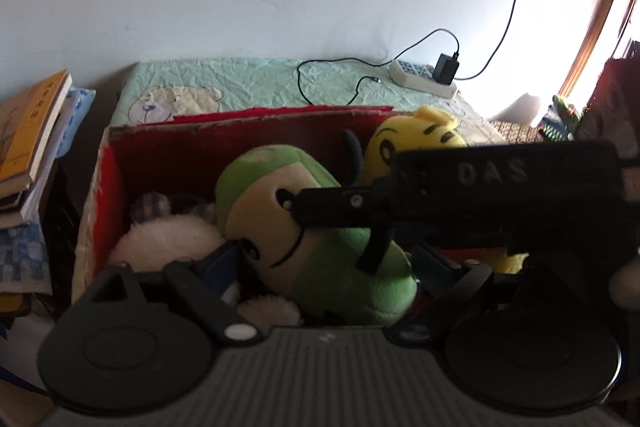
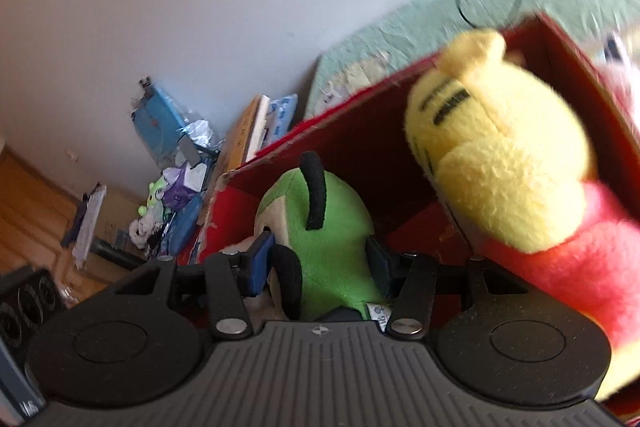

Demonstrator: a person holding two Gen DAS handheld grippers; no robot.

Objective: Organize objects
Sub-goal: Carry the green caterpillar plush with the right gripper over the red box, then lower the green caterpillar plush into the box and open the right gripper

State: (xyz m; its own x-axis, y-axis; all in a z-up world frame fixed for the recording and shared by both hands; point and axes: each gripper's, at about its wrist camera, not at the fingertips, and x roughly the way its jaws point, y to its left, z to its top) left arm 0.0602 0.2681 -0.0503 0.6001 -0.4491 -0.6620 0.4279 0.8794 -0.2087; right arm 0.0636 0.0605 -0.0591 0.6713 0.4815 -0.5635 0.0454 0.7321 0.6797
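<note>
while clamped in the right hand-held gripper | green plush lies lengthwise, head toward box's far wall

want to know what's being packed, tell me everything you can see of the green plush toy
The green plush toy is soft fleece with a cream face patch, stitched black eyes and mouth, and black felt antenna-like strips. A white tag shows at its near end. It lies tilted in the red cardboard box, resting against a white fluffy toy, with the yellow bear plush beside it. The right gripper is shut on its body; the left gripper stands open around it.
</note>
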